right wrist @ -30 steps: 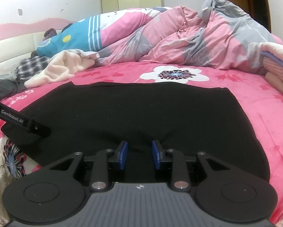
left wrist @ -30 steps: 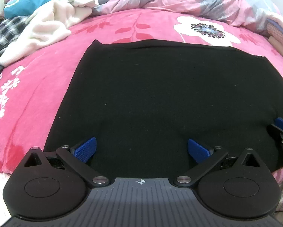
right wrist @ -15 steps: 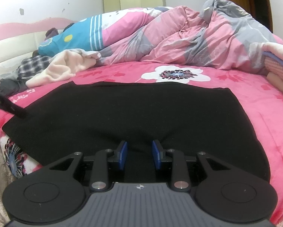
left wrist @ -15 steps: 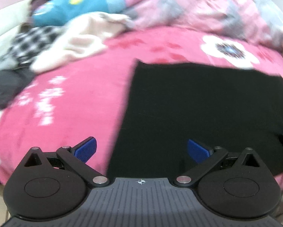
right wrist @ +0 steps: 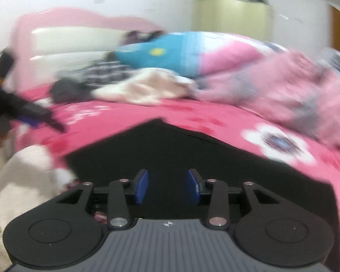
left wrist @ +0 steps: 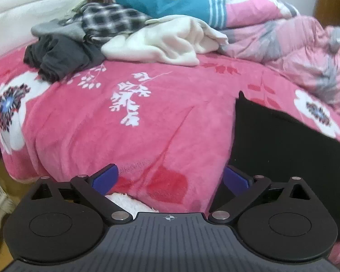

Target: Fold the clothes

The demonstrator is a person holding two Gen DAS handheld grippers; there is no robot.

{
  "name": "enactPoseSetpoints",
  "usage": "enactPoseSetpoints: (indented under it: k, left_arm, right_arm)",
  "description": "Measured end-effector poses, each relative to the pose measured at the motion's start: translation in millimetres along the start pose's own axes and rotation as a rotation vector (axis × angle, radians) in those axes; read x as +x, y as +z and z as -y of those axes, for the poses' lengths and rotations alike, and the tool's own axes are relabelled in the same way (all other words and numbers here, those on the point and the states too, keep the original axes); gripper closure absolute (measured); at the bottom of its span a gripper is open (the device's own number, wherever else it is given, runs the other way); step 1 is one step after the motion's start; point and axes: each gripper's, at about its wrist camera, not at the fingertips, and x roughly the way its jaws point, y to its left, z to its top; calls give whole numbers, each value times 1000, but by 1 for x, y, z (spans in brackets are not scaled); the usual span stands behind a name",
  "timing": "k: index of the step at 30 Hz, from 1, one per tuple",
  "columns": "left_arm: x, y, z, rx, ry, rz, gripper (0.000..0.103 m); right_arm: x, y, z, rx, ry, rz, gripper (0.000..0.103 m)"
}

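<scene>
A flat black garment [right wrist: 192, 154] lies spread on the pink floral blanket [left wrist: 147, 117]. In the blurred right wrist view my right gripper [right wrist: 167, 187] hovers over the garment's near edge, open, with only black cloth showing behind the gap. My left gripper [left wrist: 170, 176] is open wide over bare blanket at the bed's near edge. The black garment [left wrist: 283, 149] sits off to its right, its left edge by the right fingertip [left wrist: 235, 178]. The left gripper [right wrist: 33, 113] also shows as a dark blur at the left of the right wrist view.
A pile of clothes sits at the far side: a white fleece [left wrist: 167, 43], a plaid shirt [left wrist: 111, 20] and dark grey items [left wrist: 58, 56]. A bunched pink duvet [left wrist: 294, 45] lies at the right. A white headboard [left wrist: 22, 6] stands at the back left. The bed edge drops off at the left.
The left gripper has swung left off the black garment and now faces bare blanket and the clothes pile. The right gripper has turned left and its jaws stand slightly wider.
</scene>
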Motion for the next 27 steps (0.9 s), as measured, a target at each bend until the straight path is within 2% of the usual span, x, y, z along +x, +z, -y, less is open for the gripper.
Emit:
enactPoseSetpoints:
  k: [4, 6, 7, 9, 14, 18, 20, 22, 24, 27]
  left_arm:
    - [-3, -3, -11, -52, -36, 28, 5]
    - [-1, -3, -18, -83, -54, 26, 10]
    - [-1, -3, -21, -98, -64, 25, 12]
    - [1, -4, -28, -128, -82, 24, 24]
    - [4, -5, -43, -190, -132, 15, 41]
    - [8, -7, -50, -219, -185, 9, 48]
    - [10, -6, -52, -235, -223, 3, 49]
    - [12, -6, -54, -253, -263, -4, 49]
    - [16, -5, -58, -294, -318, -23, 49]
    - [29, -1, -62, -382, -448, -81, 44]
  right_arm:
    - [29, 10, -47, -143, 103, -26, 60]
    - [43, 13, -68, -208, 143, -41, 60]
    - [50, 14, -77, -239, 150, -47, 60]
    - [61, 15, -93, -295, 160, -56, 60]
    - [83, 10, -126, -431, 171, -70, 60]
    - [98, 3, -139, -493, 157, -82, 63]
    - [103, 5, -136, -465, 161, -87, 67]
    - [104, 12, -128, -386, 175, -93, 91]
    - [102, 19, -113, -268, 186, -93, 99]
    - [95, 28, -87, -93, 194, -81, 100]
